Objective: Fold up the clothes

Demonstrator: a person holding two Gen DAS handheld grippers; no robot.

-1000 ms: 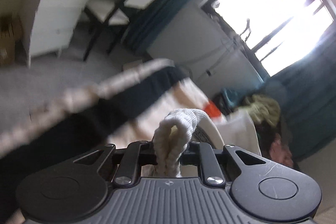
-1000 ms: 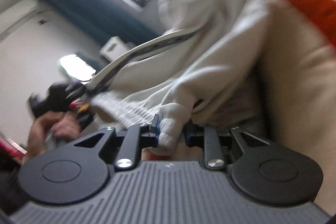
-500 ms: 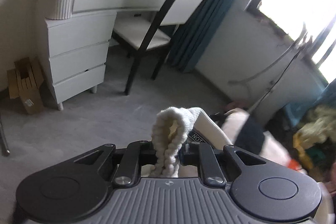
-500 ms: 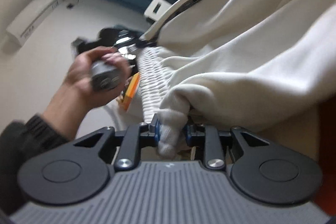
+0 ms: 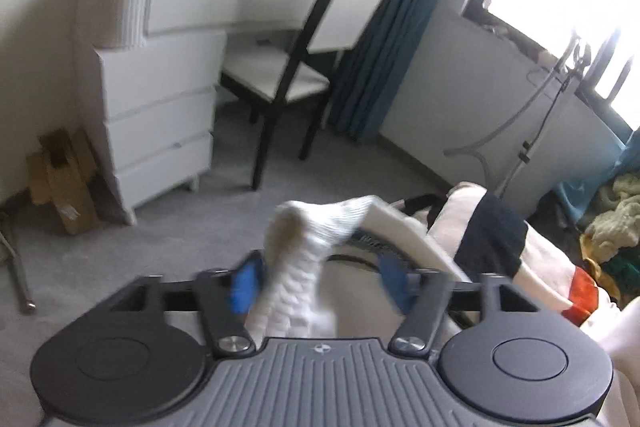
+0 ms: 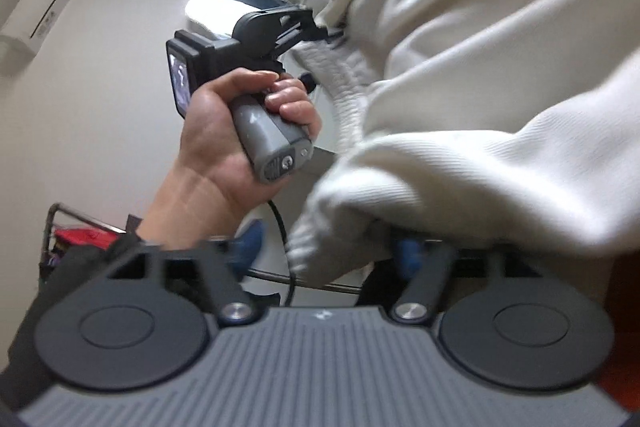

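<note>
Left wrist view: we see grey carpet [image 5: 360,183], a white drawer unit [image 5: 156,115] at ten o'clock. Our left gripper [image 5: 316,281] and right gripper [image 6: 326,247] have just been opening, jaws apart; the cream ribbed-cuff knit garment [image 5: 320,227] hangs loosely between both.

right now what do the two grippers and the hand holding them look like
Both grippers share one build: the left gripper and right gripper have a ribbed grey body, two round black discs, black linkage arms with silver screws and blue finger pads. In the right wrist view the left hand grips a grey handle with a small screen; a black cable hangs below. The sleeve is black.
</note>
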